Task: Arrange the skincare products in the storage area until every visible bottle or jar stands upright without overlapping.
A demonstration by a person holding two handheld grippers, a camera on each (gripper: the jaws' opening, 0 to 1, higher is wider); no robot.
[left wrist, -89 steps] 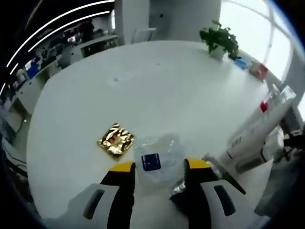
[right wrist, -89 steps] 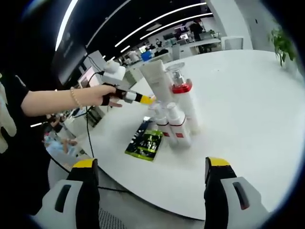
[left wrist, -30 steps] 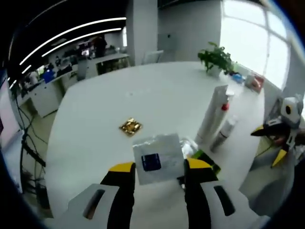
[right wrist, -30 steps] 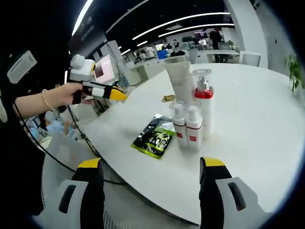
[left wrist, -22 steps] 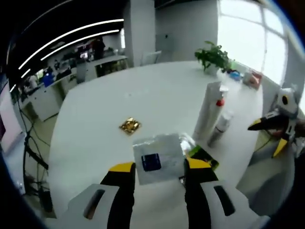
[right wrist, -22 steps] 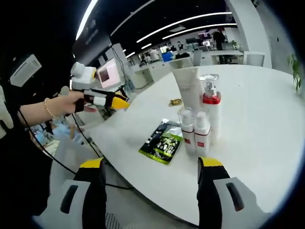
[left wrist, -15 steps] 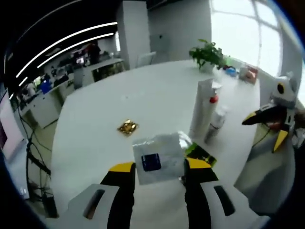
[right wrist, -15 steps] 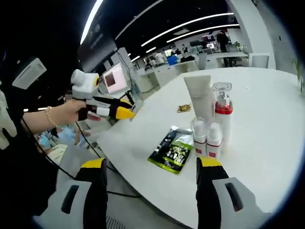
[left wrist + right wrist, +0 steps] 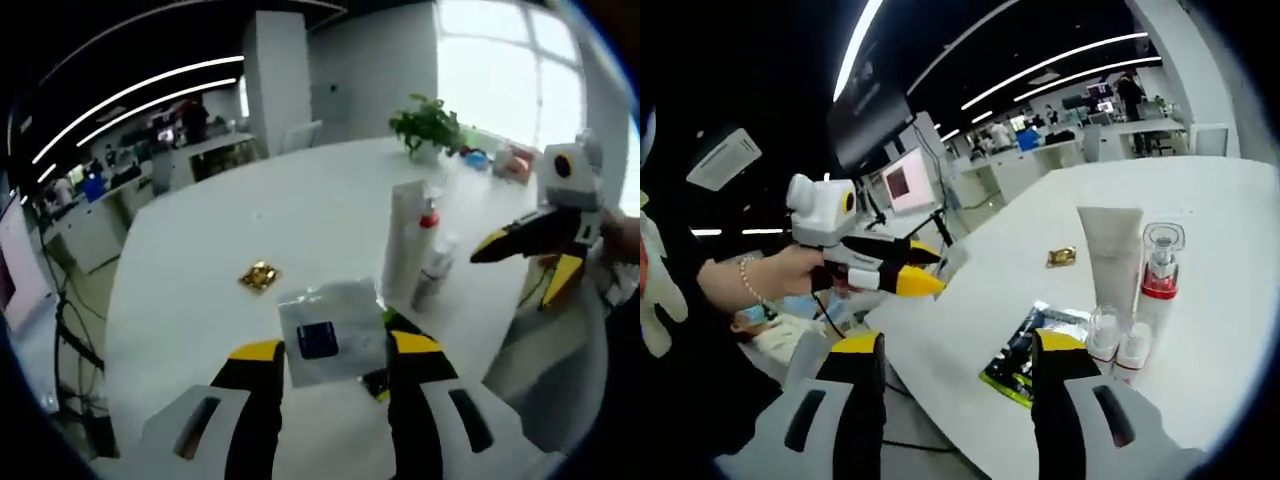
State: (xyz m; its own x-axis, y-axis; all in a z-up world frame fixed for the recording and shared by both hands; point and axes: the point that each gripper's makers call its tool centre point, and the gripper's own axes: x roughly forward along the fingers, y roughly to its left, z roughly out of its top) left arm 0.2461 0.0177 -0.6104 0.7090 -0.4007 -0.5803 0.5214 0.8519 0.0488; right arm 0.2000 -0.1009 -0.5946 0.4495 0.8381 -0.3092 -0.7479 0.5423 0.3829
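Note:
My left gripper (image 9: 335,347) is shut on a clear sachet (image 9: 322,333) with a dark blue label, held up above the white table (image 9: 300,200). A white tube (image 9: 403,240) stands upright beside a pump bottle with a red collar (image 9: 430,216) and small white bottles (image 9: 432,276). In the right gripper view the tube (image 9: 1110,255), pump bottle (image 9: 1158,275) and two small bottles (image 9: 1103,335) stand close together, with a green-black sachet (image 9: 1025,365) lying flat beside them. My right gripper (image 9: 960,345) is open, back from the table edge.
A gold sachet (image 9: 258,276) lies alone on the table left of the bottles. A potted plant (image 9: 428,125) and small packs (image 9: 505,158) sit at the far edge. A hand holds the left gripper (image 9: 930,268) off the table's side; office desks stand beyond.
The clear sachet, near the tabletop three seconds ago, is now held well above it. Both grippers have drawn back from the bottles, which look smaller and farther off.

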